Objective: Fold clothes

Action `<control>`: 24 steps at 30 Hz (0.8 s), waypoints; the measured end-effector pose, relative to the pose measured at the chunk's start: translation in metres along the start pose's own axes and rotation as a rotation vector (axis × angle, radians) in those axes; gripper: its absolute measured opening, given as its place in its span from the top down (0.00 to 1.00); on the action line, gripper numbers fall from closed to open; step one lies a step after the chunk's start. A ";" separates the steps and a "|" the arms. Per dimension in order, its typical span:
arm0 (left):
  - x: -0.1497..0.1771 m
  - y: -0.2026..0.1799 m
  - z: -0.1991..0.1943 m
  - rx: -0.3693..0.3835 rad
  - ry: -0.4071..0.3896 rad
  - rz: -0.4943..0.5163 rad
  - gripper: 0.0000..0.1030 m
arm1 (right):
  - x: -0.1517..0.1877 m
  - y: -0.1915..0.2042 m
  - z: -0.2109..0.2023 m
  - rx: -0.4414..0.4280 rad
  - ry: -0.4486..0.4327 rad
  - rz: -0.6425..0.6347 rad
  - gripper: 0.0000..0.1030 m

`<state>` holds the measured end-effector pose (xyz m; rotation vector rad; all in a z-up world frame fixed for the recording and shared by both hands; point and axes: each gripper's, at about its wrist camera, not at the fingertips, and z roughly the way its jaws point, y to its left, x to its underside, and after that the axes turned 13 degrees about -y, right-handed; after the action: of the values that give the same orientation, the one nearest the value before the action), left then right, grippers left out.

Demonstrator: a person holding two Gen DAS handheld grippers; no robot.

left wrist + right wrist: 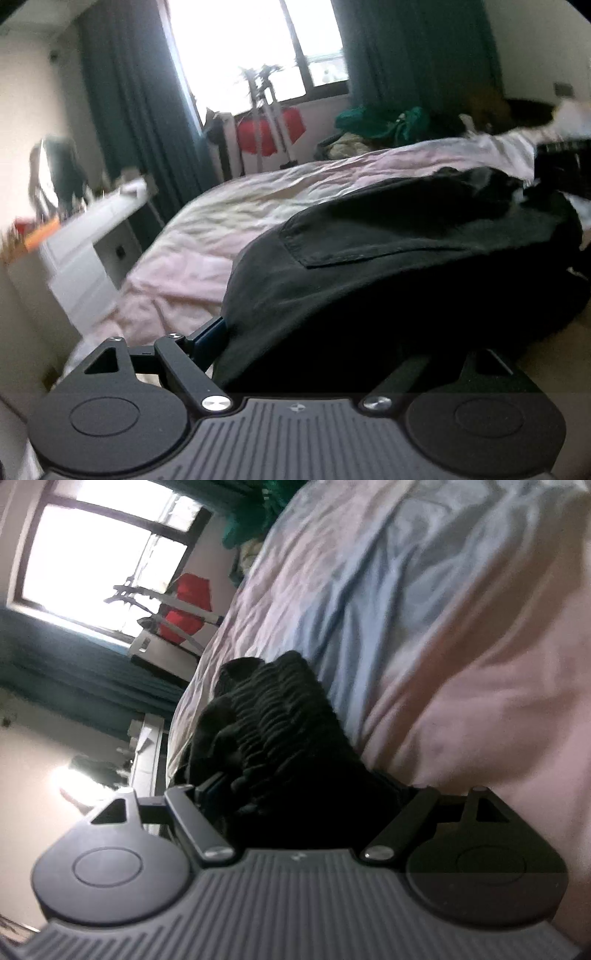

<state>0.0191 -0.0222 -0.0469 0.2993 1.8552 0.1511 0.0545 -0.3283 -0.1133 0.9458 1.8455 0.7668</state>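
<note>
Both grippers, left gripper (325, 332) and right gripper (310, 794), stand wide open with the black clothes (388, 266) bunched between their jaws, on the pink bed (207, 236). Squeeze an edge, not the lump.

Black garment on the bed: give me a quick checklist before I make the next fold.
1. Garment lies on the bed: ok.
2. Left hand-held gripper open, fabric between its fingers: ok, though whether the pads touch the cloth cannot tell.
3. Right hand-held gripper open, with the ribbed waistband bunched between its fingers: ok.
4. Garment flat enough to fold: not ok, waistband end is crumpled and the body humps up.
5. Pocket side faces up: ok.
6. Bare sheet beside the garment for spreading it: ok.
</note>
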 end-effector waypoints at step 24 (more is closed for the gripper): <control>0.014 0.054 0.021 -0.059 0.135 -0.414 0.27 | -0.003 0.038 0.004 0.068 -0.096 -0.376 0.42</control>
<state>0.0418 0.0323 -0.0520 -0.1421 2.0007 -0.0608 0.0703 -0.3108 -0.0831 0.6360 1.8986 0.4236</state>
